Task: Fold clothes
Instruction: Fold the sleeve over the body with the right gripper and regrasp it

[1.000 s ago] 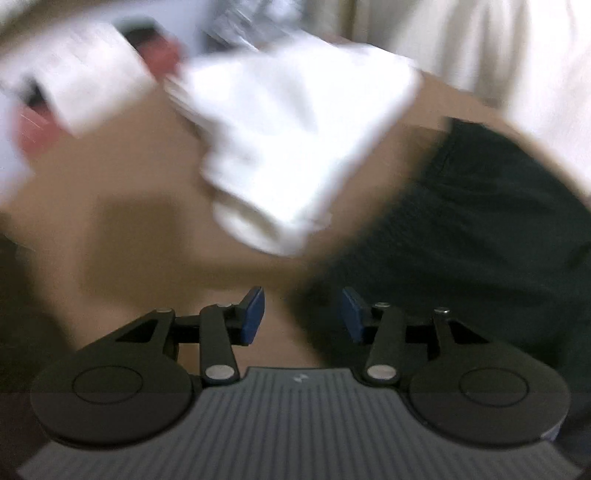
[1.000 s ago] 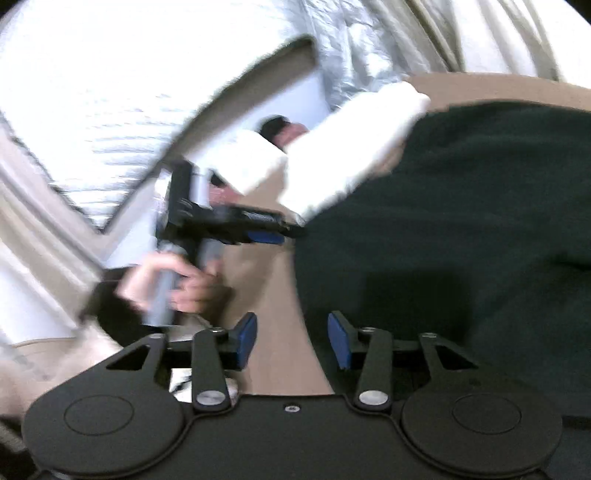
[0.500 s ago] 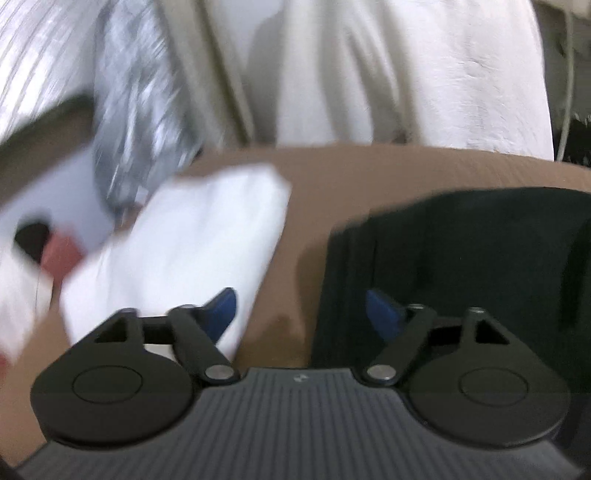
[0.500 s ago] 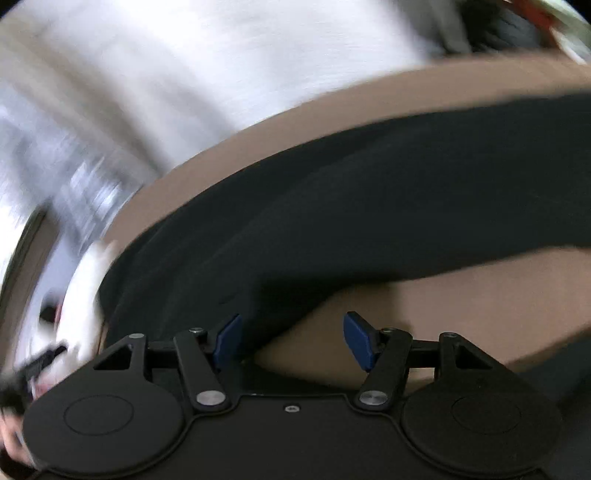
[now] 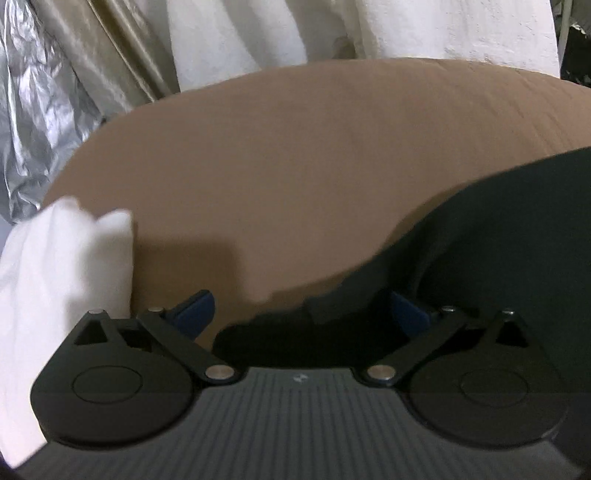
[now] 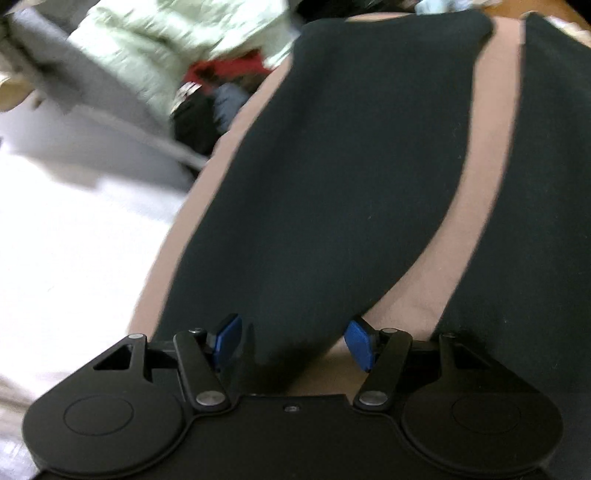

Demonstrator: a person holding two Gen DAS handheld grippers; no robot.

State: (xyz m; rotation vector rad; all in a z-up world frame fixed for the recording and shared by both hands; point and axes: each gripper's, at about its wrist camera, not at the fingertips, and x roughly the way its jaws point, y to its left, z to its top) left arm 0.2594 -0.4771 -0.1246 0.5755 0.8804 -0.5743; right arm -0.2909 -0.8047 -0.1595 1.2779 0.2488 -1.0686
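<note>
Spreading apart, the jaws of the left gripper [image 5: 301,312] are opening over the brown table [image 5: 295,155], and its blue fingertips [image 5: 195,308] press on nothing. A dark garment [image 5: 498,236] lies on that table; one edge of it runs in from the right fingertip's side and its nearest fold sits in the gap between the two fingers, with clear space on either side. Just outside the left fingertip lies a white cloth [image 5: 55,266]. Beyond the fingers, past the table's far edge, hang pale drapes [image 5: 443,26] and crinkled silver sheeting [image 5: 33,122].

The right gripper [image 6: 293,341] is also opening its jaws. Between its blue pads [image 6: 360,347] lies a narrow end of the dark garment [image 6: 351,166], nearer the left pad, ungripped. A second dark panel [image 6: 535,184] lies outside the right finger, a strip of table [image 6: 476,206] between them. Ahead and left is a blurred pile of clothes [image 6: 207,81].
</note>
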